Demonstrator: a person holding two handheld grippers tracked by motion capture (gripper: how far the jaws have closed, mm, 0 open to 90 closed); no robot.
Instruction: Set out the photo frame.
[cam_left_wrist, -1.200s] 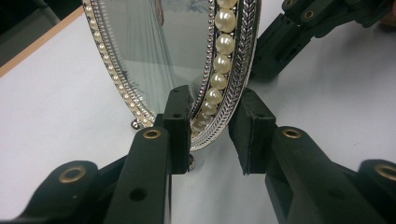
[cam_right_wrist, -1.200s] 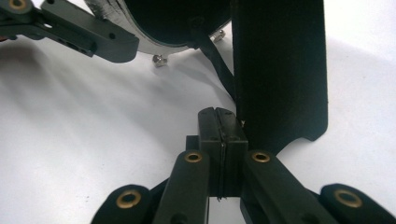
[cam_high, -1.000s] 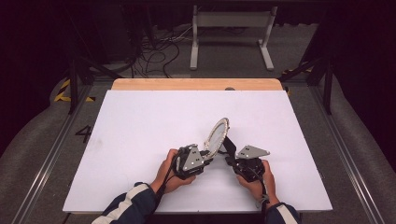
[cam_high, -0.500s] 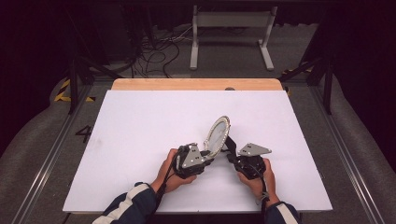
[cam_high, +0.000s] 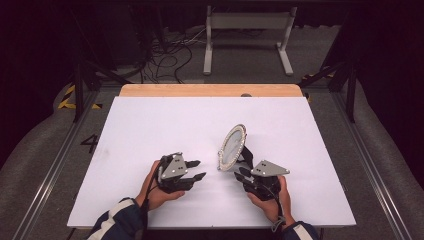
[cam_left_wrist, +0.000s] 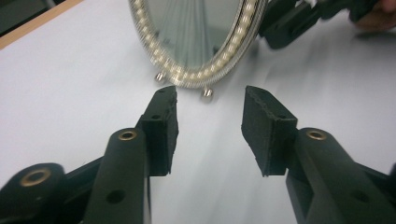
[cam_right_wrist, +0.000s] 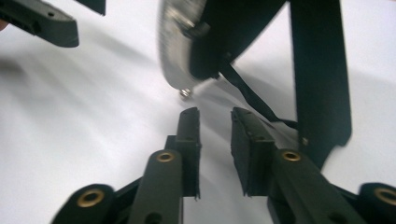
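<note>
An oval mirror with a beaded silver rim stands upright on the white table, propped by its black stand. My left gripper sits to its left, apart from it. In the left gripper view the jaws are open and empty, facing the mirror; they have just been opening. My right gripper is close behind the mirror's foot. Its jaws stand slightly apart with nothing between them, and they too have just been opening, just short of the mirror's back.
A wooden strip borders the table's far edge. Beyond it lie floor cables and a white metal frame. Metal rails run along both sides of the table. The other gripper shows behind the mirror.
My left gripper has pulled away to the left from the mirror and opened wider. The right gripper's jaws have parted. The mirror stays standing in place.
</note>
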